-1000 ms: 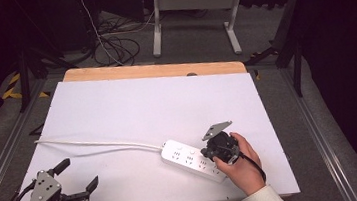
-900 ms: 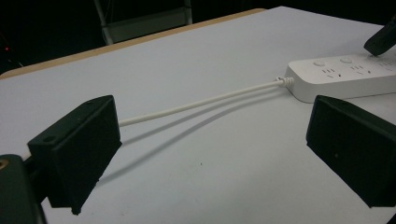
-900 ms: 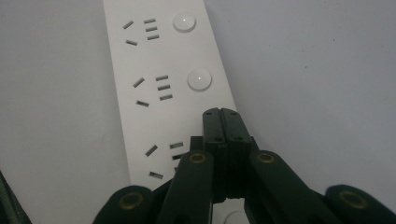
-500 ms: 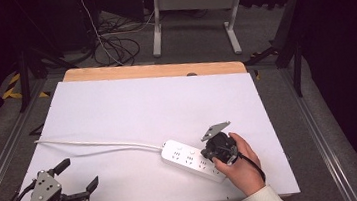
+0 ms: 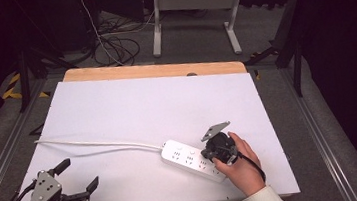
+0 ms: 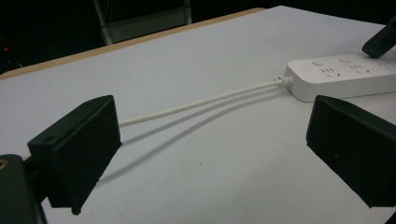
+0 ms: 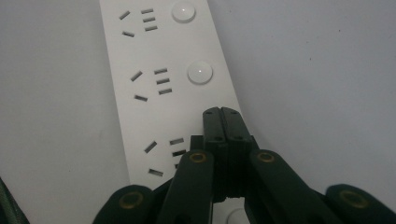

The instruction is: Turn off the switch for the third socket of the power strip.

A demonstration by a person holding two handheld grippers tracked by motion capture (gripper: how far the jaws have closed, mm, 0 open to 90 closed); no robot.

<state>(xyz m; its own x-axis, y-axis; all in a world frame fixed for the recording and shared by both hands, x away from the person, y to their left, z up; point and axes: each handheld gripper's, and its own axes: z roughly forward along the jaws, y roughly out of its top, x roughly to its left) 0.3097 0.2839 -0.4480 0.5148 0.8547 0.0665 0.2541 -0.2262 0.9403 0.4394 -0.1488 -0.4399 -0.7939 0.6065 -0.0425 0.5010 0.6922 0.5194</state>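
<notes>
Fingers of the right gripper [image 7: 222, 112] clenched on nothing, tips over a round switch of the power strip [image 5: 193, 160] at the bench's [image 5: 132, 105] near right; left gripper [image 5: 76, 174] released, idle – advise pressing straight down, centred on the button – avoid sliding the strip

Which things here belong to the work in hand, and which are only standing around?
In the work: power strip, its white cord, right tool shut with its tip over a switch button.
Only around: left tool open and idle, table, floor cables.
</notes>
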